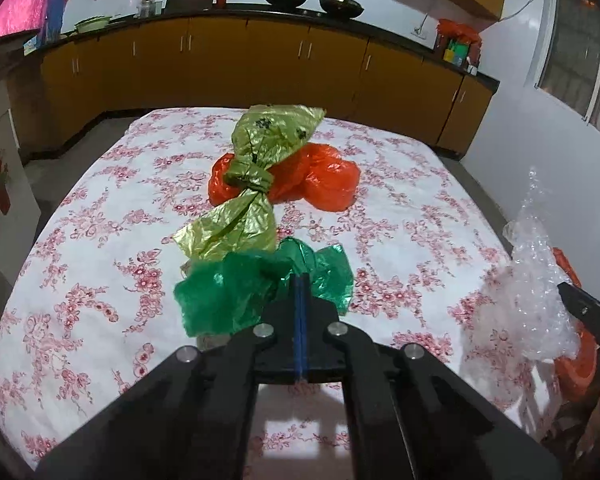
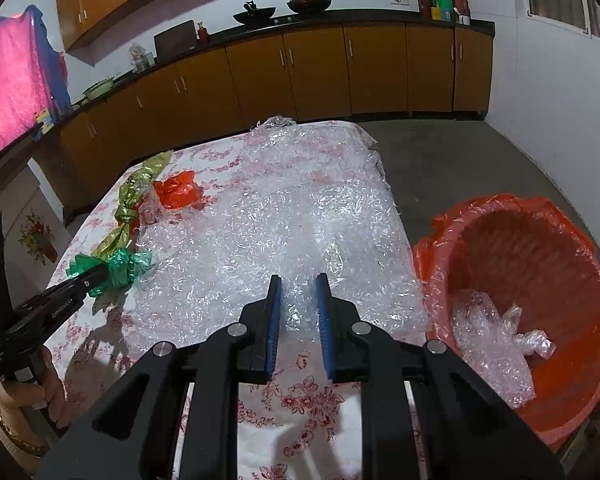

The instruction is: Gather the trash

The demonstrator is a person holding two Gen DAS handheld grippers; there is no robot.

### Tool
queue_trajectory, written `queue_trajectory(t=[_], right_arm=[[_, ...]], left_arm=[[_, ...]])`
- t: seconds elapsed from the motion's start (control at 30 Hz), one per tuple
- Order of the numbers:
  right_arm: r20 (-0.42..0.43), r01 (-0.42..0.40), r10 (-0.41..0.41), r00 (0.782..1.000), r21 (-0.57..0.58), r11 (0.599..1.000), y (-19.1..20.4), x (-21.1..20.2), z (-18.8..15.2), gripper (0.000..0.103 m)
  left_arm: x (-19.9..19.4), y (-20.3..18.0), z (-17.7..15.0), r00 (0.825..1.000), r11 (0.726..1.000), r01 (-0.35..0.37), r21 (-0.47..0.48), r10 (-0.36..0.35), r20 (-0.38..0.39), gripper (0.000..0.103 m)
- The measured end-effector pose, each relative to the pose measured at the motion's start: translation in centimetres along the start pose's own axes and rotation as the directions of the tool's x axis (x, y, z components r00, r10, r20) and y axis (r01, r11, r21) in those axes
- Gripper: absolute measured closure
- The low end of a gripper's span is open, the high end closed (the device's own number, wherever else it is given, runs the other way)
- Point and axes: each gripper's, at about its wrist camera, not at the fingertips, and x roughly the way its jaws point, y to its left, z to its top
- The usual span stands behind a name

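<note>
My left gripper (image 1: 301, 280) is shut on a crumpled green plastic bag (image 1: 236, 292), which also shows in the right wrist view (image 2: 118, 266). Beyond it lie a knotted yellow-green bag (image 1: 260, 160) and an orange bag (image 1: 324, 178) on the floral tablecloth (image 1: 100, 240). My right gripper (image 2: 298, 284) has its jaws partly apart around a large sheet of clear bubble wrap (image 2: 284, 208) that covers the table's right half. An orange-lined bin (image 2: 532, 240) stands to the right of the table and holds crumpled clear plastic (image 2: 488, 336).
Brown cabinets with a dark counter (image 2: 340, 16) run along the far wall, bearing pans and bottles. Grey floor (image 2: 460, 152) lies between the table and cabinets. A pink cloth (image 2: 12, 80) hangs at the left.
</note>
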Motion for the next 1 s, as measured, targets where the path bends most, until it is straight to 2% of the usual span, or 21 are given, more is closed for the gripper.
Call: queue_trajectory(t=[0.17,0.3,0.33,0.37,0.43,0.57,0.73,1.0], right_arm=[[0.009,0.0,0.0,1.0,0.001,1.0,-0.2,-0.4,0.0,0.085],[0.012,-0.004,0.004,1.0,0.005,1.0,-0.4,-0.5,-0.1,0.085],[0.012,-0.004,0.004,1.0,0.006,1.0,-0.4,-0.5,-0.1,0.085],[0.011,-0.005,0.005,1.0,0.006,1.0,-0.4,-0.5,-0.2,0.085],[0.007,-0.005,0.005,1.0,0.007,1.0,-0.5,-0.5,-0.2,0.085],[0.0,-0.006,0.006,1.0,0.008,1.0,-0.6,-0.3,-0.1,0.085],[-0.001,-0.006,0.006,1.0,0.007,1.0,-0.5,-0.3,0.0,0.085],[-0.009,-0.011,0.011,1.0,-0.003,1.0,-0.3,0.1,-0.1,0.085]], left_arm=[[-1.3,0.0,0.4,0.999,0.999,0.043,-0.005,-0.043,0.032,0.101],[-1.6,0.5,0.4,0.999,1.0,0.03,-0.003,-0.03,0.043,0.099],[-1.5,0.9,0.3,0.999,1.0,0.022,-0.012,-0.022,0.039,0.087],[-1.4,1.2,0.2,0.999,1.0,0.012,-0.024,-0.011,0.033,0.069],[-1.2,1.9,0.1,0.999,0.999,-0.025,-0.046,0.026,0.033,0.06],[-0.6,2.4,0.4,0.999,0.998,-0.047,-0.051,0.049,0.025,0.055],[-1.5,3.5,0.7,0.997,0.996,-0.05,-0.07,0.054,0.057,0.048],[-0.6,4.2,0.4,0.999,0.998,-0.032,-0.05,0.032,0.015,0.049]])
